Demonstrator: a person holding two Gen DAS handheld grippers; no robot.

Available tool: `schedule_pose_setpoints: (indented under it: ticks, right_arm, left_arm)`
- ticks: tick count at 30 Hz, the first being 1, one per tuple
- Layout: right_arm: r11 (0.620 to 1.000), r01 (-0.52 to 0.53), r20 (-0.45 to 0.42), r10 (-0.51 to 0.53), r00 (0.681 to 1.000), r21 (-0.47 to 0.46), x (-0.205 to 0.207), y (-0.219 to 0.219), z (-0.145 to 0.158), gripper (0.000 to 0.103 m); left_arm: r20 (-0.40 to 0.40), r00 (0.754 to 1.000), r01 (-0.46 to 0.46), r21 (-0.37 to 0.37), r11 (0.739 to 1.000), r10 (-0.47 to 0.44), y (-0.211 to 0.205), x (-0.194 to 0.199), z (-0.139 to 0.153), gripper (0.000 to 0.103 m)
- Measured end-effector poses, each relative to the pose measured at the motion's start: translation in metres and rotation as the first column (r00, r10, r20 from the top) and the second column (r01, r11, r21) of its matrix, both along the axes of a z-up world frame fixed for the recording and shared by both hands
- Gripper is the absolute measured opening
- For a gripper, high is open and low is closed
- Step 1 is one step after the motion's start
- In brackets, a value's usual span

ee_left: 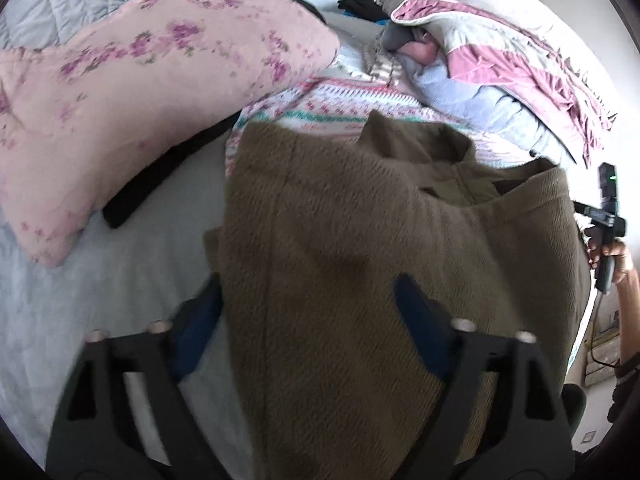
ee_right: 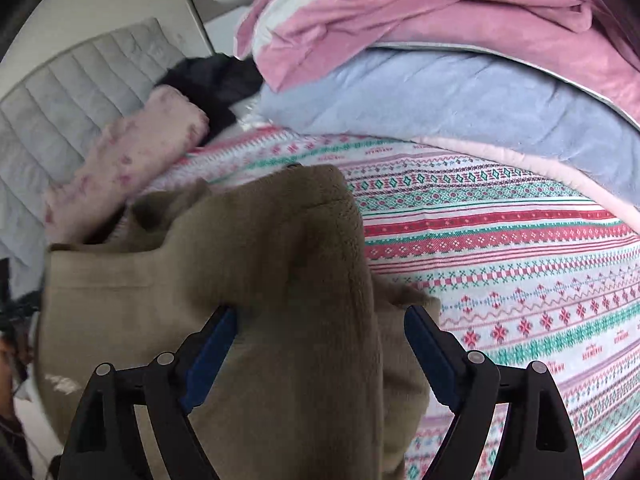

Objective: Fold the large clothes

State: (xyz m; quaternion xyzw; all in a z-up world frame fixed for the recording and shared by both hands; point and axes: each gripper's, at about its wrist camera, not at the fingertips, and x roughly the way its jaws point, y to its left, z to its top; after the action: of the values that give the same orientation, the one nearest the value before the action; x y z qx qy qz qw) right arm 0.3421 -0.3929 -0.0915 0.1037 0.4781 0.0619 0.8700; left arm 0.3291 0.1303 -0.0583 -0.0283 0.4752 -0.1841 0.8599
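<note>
A large olive-brown fleece garment (ee_left: pixel 360 248) lies on the bed with its collar and zip at the far side and its sides folded inward. My left gripper (ee_left: pixel 308 304) is open, its blue-padded fingers wide apart over the garment's near left part. The garment also fills the lower left of the right wrist view (ee_right: pixel 256 272). My right gripper (ee_right: pixel 320 332) is open, its fingers spread either side of a folded ridge of the fleece. The right gripper's body and the hand holding it show at the right edge of the left wrist view (ee_left: pixel 606 220).
A patterned red, green and white bedspread (ee_right: pixel 520 272) lies under the garment. A pink floral pillow (ee_left: pixel 132 100) lies at the left, a dark garment (ee_left: pixel 136 196) beneath it. Piled pink and pale blue quilts (ee_right: pixel 460 80) sit at the back right. A grey quilted headboard (ee_right: pixel 60 112) stands behind.
</note>
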Motion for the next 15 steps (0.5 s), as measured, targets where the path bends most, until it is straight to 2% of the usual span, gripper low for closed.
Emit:
schedule_pose_setpoints:
  ticks: [1,2,3,4,5,8,10,12,15]
  right_arm:
    - [1.0,0.01,-0.005,-0.01,1.0,0.011,0.004,-0.001,-0.004,0.086]
    - [1.0,0.021,0.0,-0.021,1.0,0.018,0.006,-0.001,-0.007,0.076]
    - [0.999,0.012,0.013,-0.013,1.0,0.032,0.006,-0.001,-0.006,0.06]
    - [0.999,0.007,0.026,-0.008,1.0,0.033,0.006,0.002,-0.005,0.037]
    - [1.0,0.024,0.05,-0.024,0.998,-0.001,0.003,0.004,-0.001,0.025]
    - [0.998,0.02,0.143,-0.012,0.99,-0.055,-0.01,0.009,0.019,0.017]
    - [0.995,0.044,0.209,-0.024,0.978,-0.093,-0.011,0.007,0.037,0.016]
    - [0.991,0.093,0.271,-0.065,0.96,-0.093,-0.006,0.0,0.056,0.015]
    - [0.986,0.157,0.354,-0.128,0.927,-0.054,0.006,-0.01,0.082,0.015]
  left_arm:
    - [0.014,1.0,-0.013,0.014,1.0,0.013,-0.001,0.002,0.002,0.057]
    - [0.038,0.999,-0.023,0.03,0.999,0.022,-0.003,0.001,0.005,0.046]
    - [0.056,0.998,-0.024,0.025,0.999,0.023,-0.003,0.0,0.009,0.03]
    - [0.071,0.997,-0.025,0.01,1.0,0.024,-0.003,-0.003,0.014,0.025]
    - [0.098,0.995,-0.03,0.0,1.0,0.03,-0.002,-0.006,0.02,0.022]
    - [0.237,0.969,-0.064,-0.006,0.998,0.063,0.001,-0.022,0.051,0.018]
    - [0.284,0.953,-0.098,-0.03,0.995,0.103,0.007,-0.021,0.069,0.016]
    - [0.341,0.926,-0.148,-0.058,0.987,0.158,0.015,-0.014,0.088,0.016]
    - [0.424,0.883,-0.2,-0.053,0.978,0.203,0.018,0.004,0.106,0.016]
